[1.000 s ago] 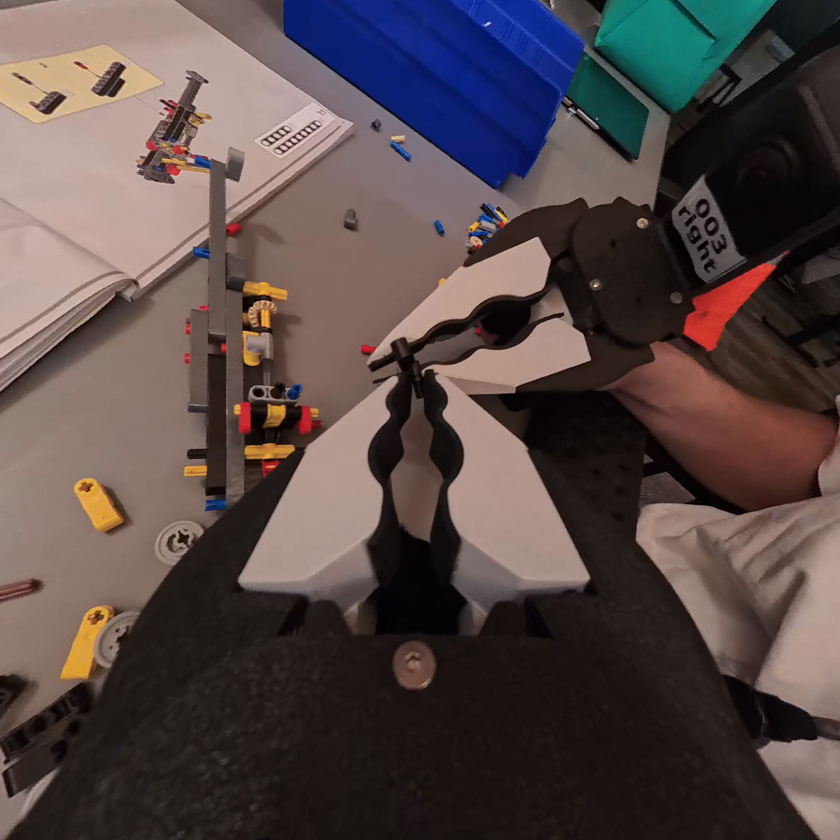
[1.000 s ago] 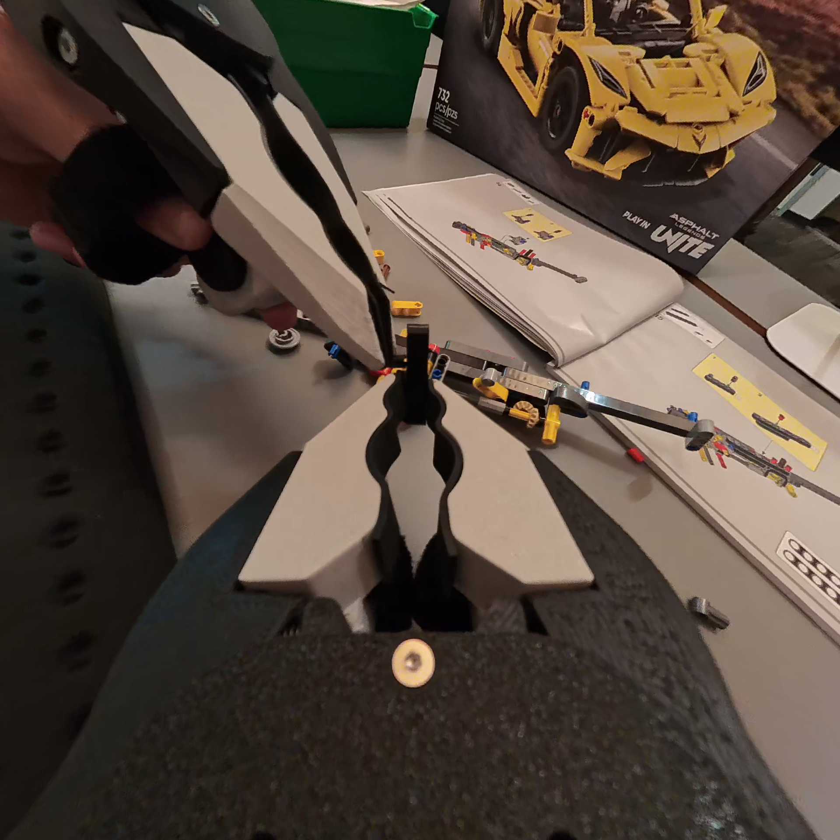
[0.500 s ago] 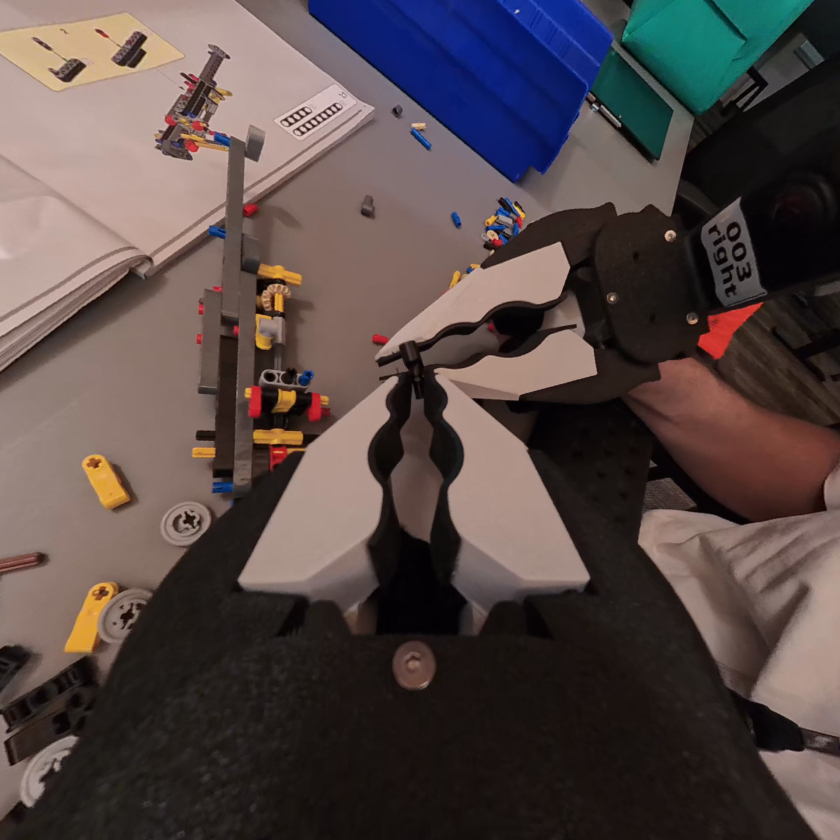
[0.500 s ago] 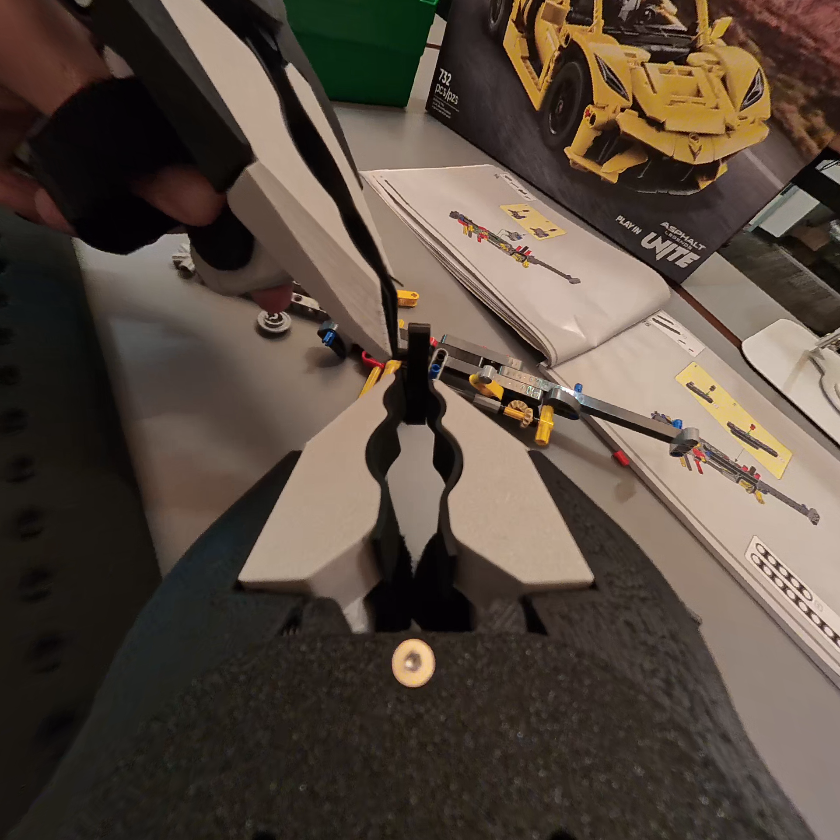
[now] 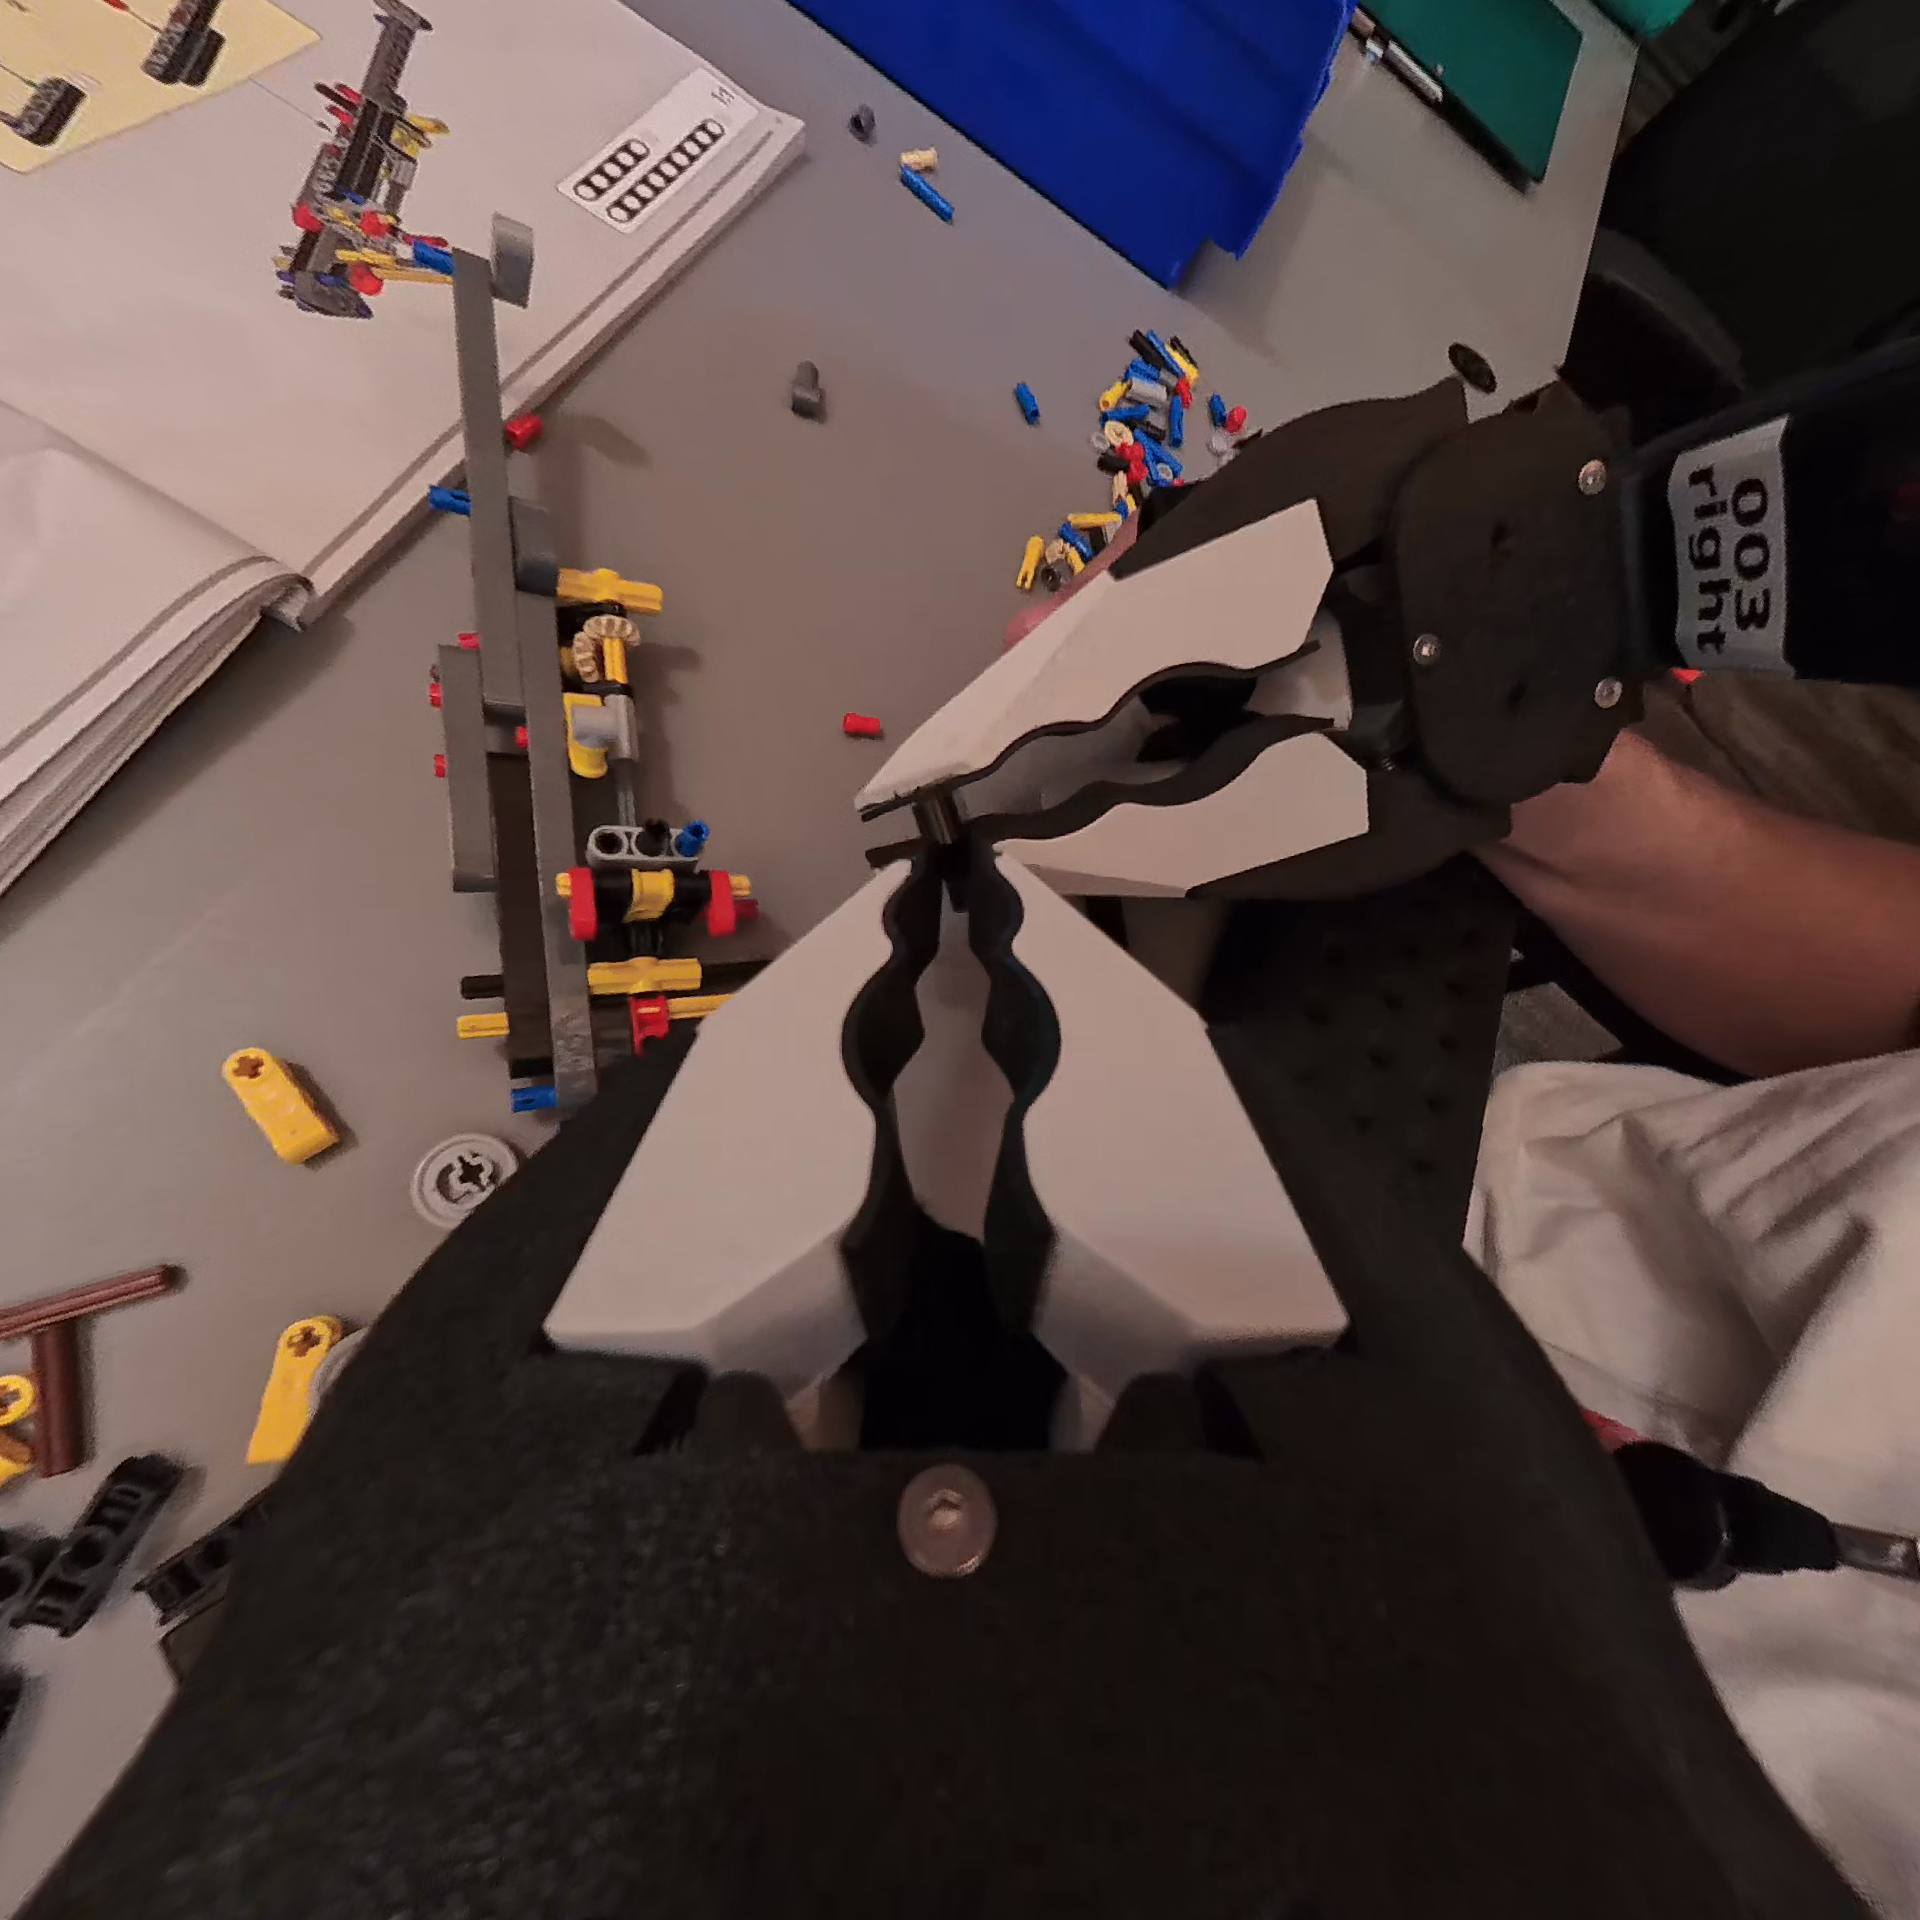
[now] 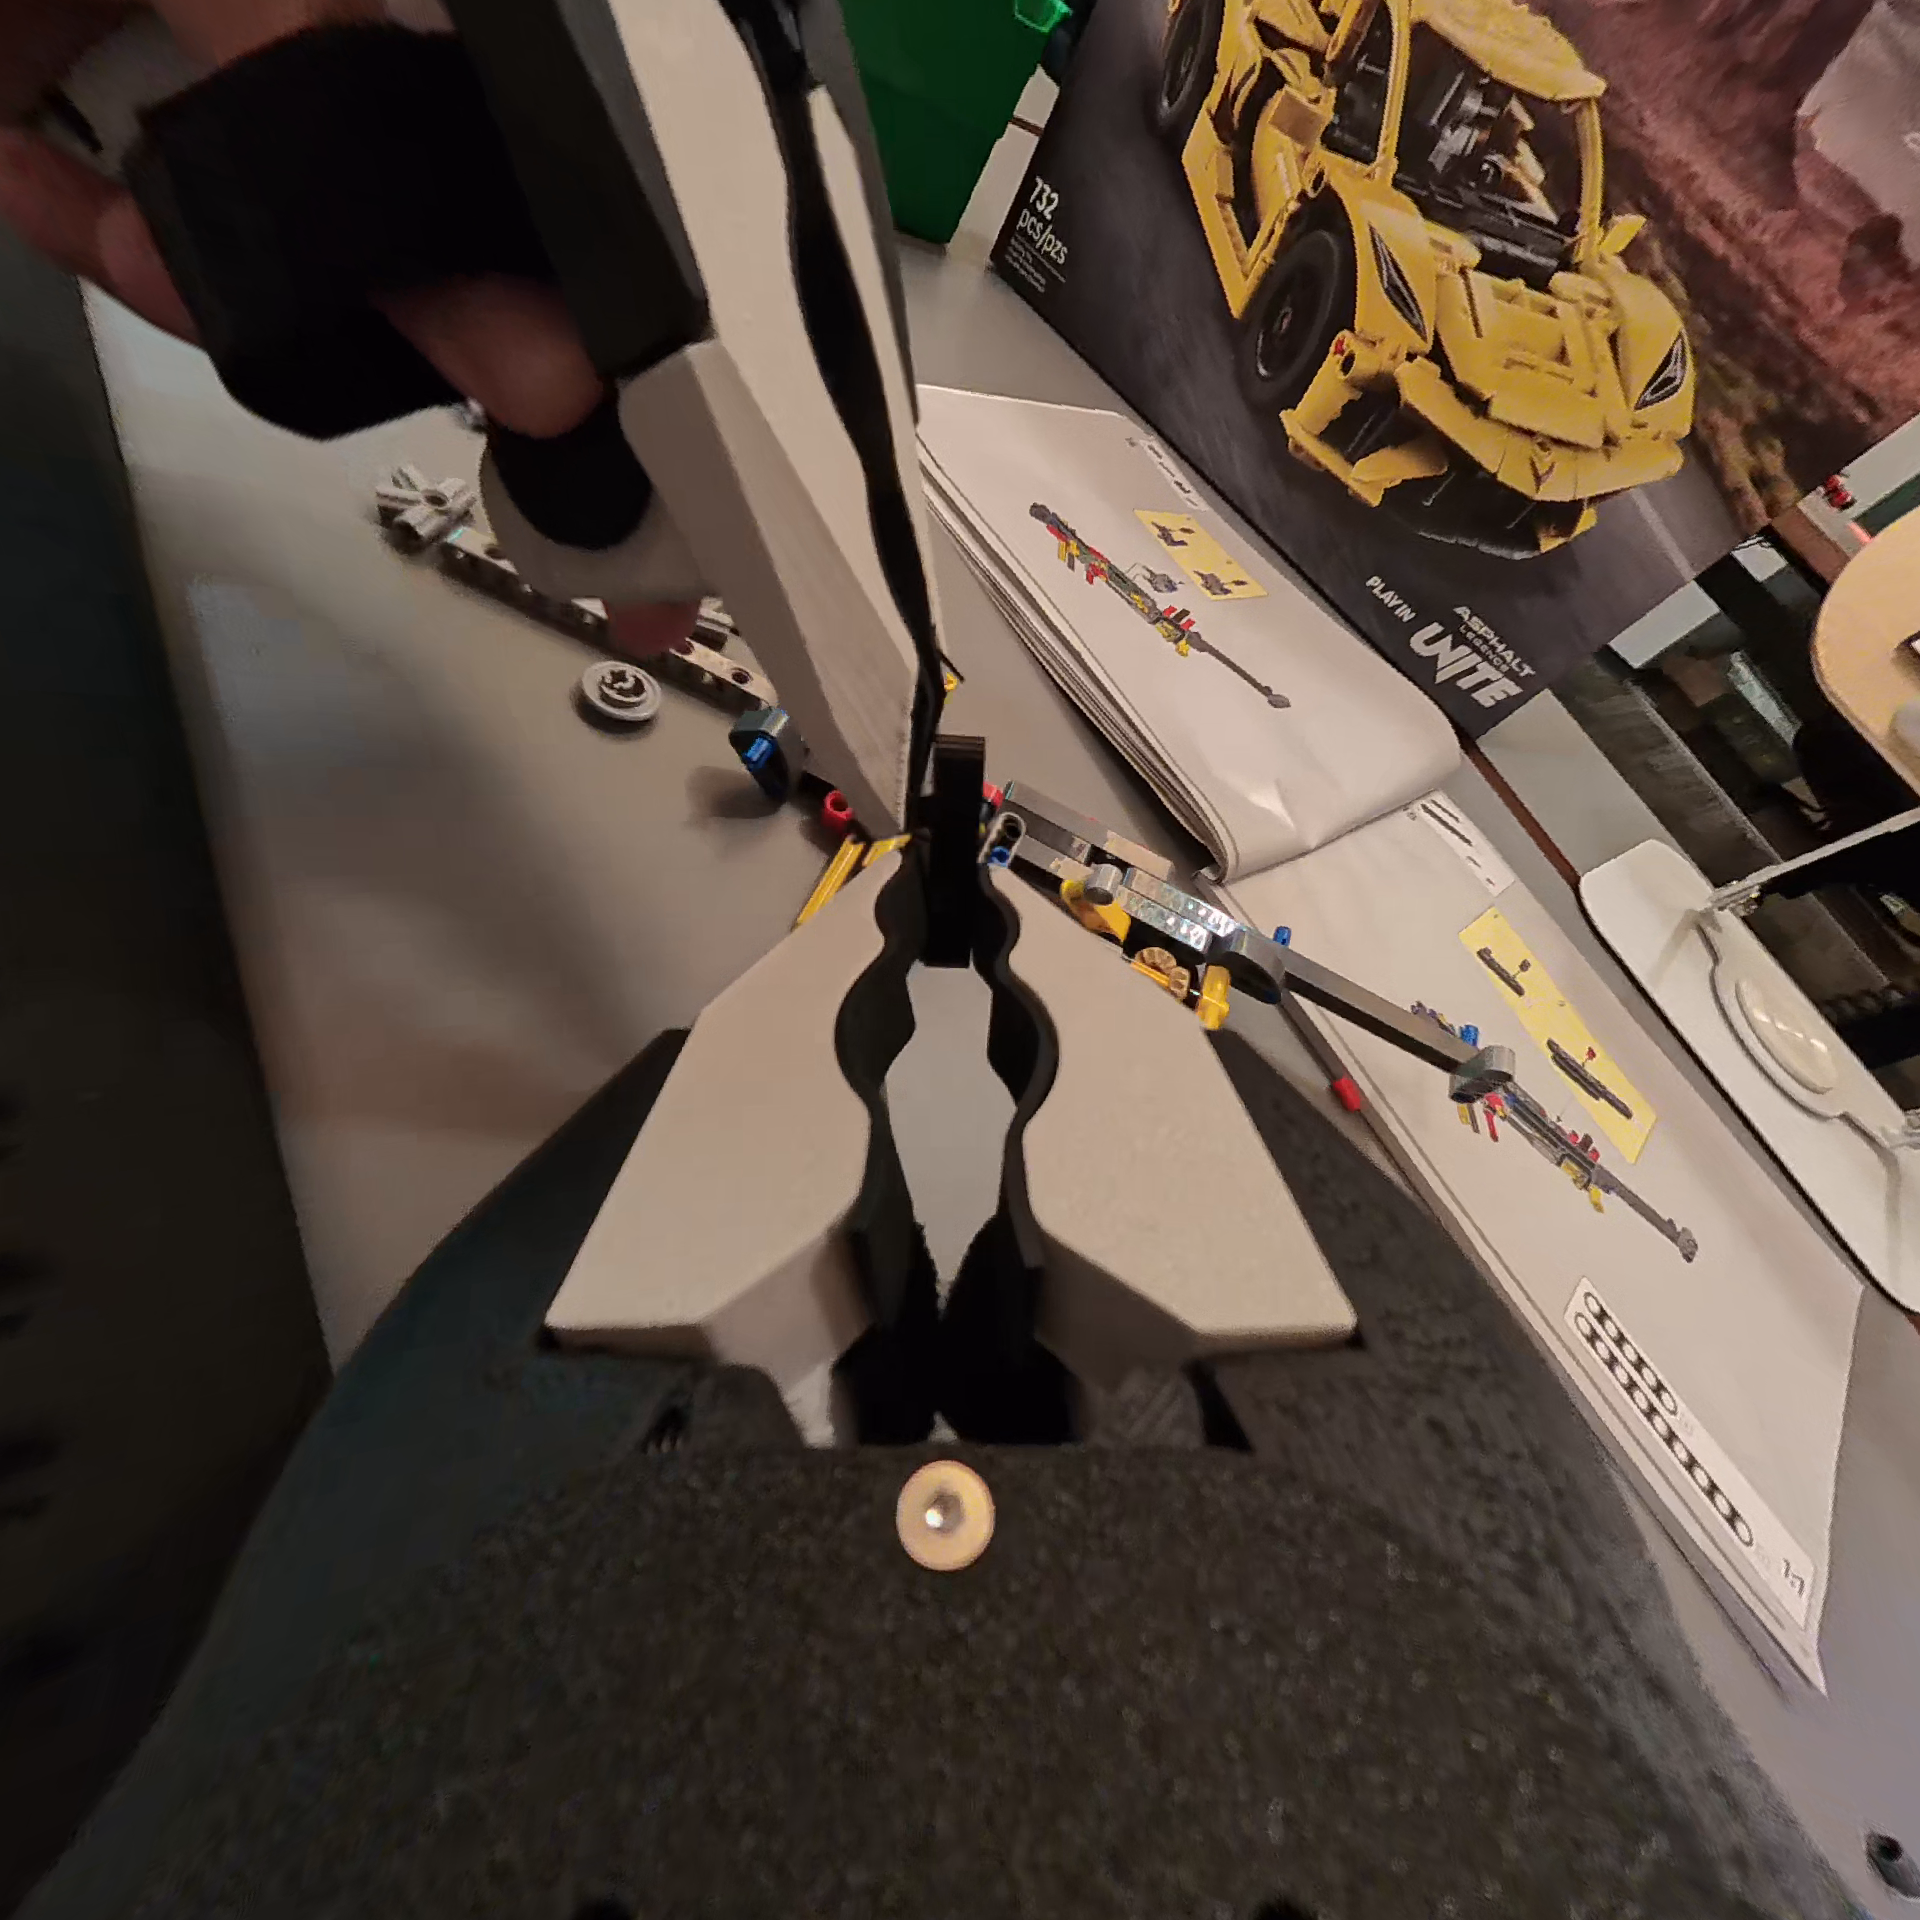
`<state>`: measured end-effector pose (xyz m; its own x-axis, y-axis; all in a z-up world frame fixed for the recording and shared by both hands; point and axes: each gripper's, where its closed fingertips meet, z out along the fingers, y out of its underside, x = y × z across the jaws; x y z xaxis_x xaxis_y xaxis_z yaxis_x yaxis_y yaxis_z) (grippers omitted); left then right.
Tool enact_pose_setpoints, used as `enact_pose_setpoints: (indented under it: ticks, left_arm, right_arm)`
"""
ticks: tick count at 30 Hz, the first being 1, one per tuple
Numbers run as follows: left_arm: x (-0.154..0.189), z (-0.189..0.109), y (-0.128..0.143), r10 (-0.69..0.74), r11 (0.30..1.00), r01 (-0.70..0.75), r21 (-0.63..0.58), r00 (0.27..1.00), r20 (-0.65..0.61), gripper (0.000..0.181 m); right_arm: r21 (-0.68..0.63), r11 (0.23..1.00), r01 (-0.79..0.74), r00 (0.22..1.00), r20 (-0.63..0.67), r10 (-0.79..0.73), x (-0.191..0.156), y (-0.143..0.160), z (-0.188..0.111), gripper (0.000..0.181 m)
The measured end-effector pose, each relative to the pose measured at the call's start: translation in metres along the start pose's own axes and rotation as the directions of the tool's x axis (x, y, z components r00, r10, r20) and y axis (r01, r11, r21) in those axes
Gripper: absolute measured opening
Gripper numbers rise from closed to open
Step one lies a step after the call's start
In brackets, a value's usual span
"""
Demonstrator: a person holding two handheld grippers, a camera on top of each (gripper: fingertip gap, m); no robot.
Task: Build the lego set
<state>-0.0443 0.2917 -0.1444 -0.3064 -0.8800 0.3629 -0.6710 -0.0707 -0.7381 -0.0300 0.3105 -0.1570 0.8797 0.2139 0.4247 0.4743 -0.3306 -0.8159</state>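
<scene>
The left hand-held gripper (image 5: 951,878) and the right hand-held gripper (image 6: 945,883) meet tip to tip above the grey bench (image 5: 260,935), each closed narrowly on a small black Lego part. In the right wrist view the right unit pinches an upright black beam (image 6: 954,831); in the left wrist view the same junction appears as a short black pin (image 5: 940,821), and whether these are one element or two joined cannot be told. The partly built Lego chassis (image 5: 530,748) lies on the bench to the left of the tips, its long grey beam reaching onto the open instruction booklet (image 5: 156,364). Only the left wrist view shows the blue bin (image 5: 1091,125), the pile of small connector pins (image 5: 1143,416) and the yellow liftarm (image 5: 278,1103). Only the right wrist view shows the set's box with a yellow car (image 6: 1455,312) and the green bin (image 6: 935,114).
</scene>
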Motion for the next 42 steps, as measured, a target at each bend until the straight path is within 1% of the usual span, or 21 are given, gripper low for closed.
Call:
enact_pose_setpoints:
  ticks: [4, 6, 10, 13, 15, 18, 21, 23, 26, 28, 32, 37, 41, 42]
  left_arm:
    - [-0.002, -0.005, -0.001, 0.018, 1.0, -0.018, -0.019, 1.0, 0.003, 0.004]
    - [-0.002, -0.003, -0.001, 0.037, 0.999, -0.037, -0.023, 0.999, 0.011, 0.004]
    - [-0.003, 0.0, -0.004, 0.048, 0.999, -0.048, 0.004, 0.999, 0.018, 0.004]
    - [-0.001, 0.004, -0.008, 0.107, 0.994, -0.11, 0.027, 0.992, 0.071, 0.004]
    - [-0.003, 0.006, -0.01, 0.139, 0.989, -0.144, 0.037, 0.983, 0.122, 0.004]
    - [-0.002, 0.006, -0.011, 0.157, 0.986, -0.164, 0.036, 0.977, 0.145, 0.004]
    - [0.002, 0.004, -0.012, 0.111, 0.993, -0.114, 0.04, 0.991, 0.075, 0.004]
    - [0.005, 0.003, -0.009, 0.088, 0.996, -0.089, 0.019, 0.996, 0.03, 0.004]
    - [0.006, 0.003, -0.006, 0.06, 0.998, -0.06, -0.016, 0.998, -0.009, 0.004]
    - [0.001, 0.003, -0.004, 0.048, 0.998, -0.048, -0.034, 0.999, 0.003, 0.004]
    - [-0.003, 0.002, -0.002, 0.036, 0.998, -0.036, -0.049, 0.999, 0.009, 0.004]
    - [0.0, 0.003, 0.002, 0.069, 0.992, -0.07, -0.103, 0.998, -0.01, 0.004]
    - [-0.008, 0.0, -0.001, 0.07, 0.992, -0.068, -0.104, 0.997, 0.015, 0.004]
    - [-0.007, -0.001, -0.003, 0.065, 0.993, -0.065, -0.097, 0.998, -0.002, 0.004]
  right_arm:
    - [-0.014, 1.0, 0.004, 1.0, 0.007, -0.004, -0.002, 0.002, 0.001, 0.007]
    - [-0.029, 1.0, -0.011, 1.0, 0.003, 0.011, -0.001, 0.004, 0.001, 0.007]
    - [-0.038, 0.992, -0.12, 0.992, 0.036, 0.122, 0.0, 0.006, 0.001, 0.007]
    - [0.002, 0.973, -0.229, 0.971, 0.071, 0.228, 0.004, 0.001, -0.003, 0.007]
    - [-0.003, 0.964, -0.266, 0.96, 0.091, 0.265, 0.003, 0.002, -0.004, 0.007]
    - [0.003, 0.968, -0.25, 0.965, 0.078, 0.249, 0.005, 0.003, -0.004, 0.007]
    - [0.027, 0.974, -0.226, 0.972, 0.074, 0.224, 0.005, -0.001, -0.006, 0.007]
    - [0.019, 0.979, -0.202, 0.978, 0.062, 0.2, 0.005, 0.001, -0.005, 0.007]
    - [0.022, 0.992, -0.126, 0.991, 0.037, 0.125, 0.004, 0.0, -0.003, 0.007]
    - [0.022, 0.996, -0.089, 0.996, 0.019, 0.088, 0.005, 0.001, -0.003, 0.007]
    - [0.017, 0.996, -0.091, 0.996, 0.024, 0.091, 0.004, 0.002, -0.003, 0.007]
    - [-0.014, 0.999, -0.042, 0.999, 0.016, 0.042, 0.001, 0.005, 0.0, 0.007]
    - [0.002, 0.998, -0.064, 0.997, 0.035, 0.064, 0.0, 0.003, -0.002, 0.007]
    - [0.008, 0.998, -0.063, 0.998, 0.028, 0.063, 0.001, 0.002, -0.002, 0.007]
